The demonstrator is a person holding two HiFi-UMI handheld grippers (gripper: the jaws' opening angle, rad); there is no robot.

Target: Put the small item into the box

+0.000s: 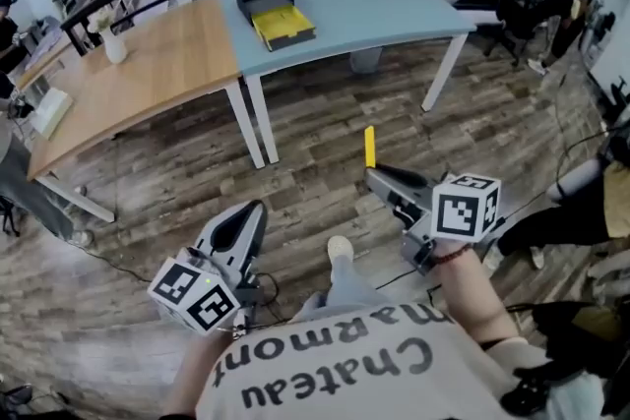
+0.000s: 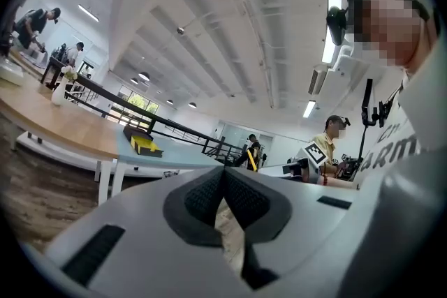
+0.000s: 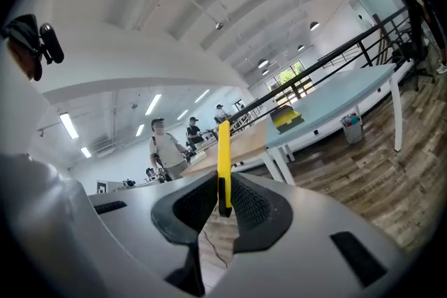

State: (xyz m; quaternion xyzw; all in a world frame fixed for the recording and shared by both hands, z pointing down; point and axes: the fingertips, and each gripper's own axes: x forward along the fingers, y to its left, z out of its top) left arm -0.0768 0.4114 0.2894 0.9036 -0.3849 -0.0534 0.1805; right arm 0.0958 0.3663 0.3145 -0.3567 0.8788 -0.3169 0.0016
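Plank flooring (image 1: 315, 138) fronts blue table (image 1: 394, 10); right tool (image 1: 372, 170) pinches yellow item (image 1: 370, 146), left tool (image 1: 258, 206) closed empty.

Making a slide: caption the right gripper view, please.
Right gripper clamps a thin yellow item upright, facing the distant box on the blue table.

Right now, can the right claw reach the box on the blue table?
Probably not yet. The right claw, shut on the yellow item, hangs over floor well short of the box on the blue table. Nothing blocks the path; stepping closer should do.
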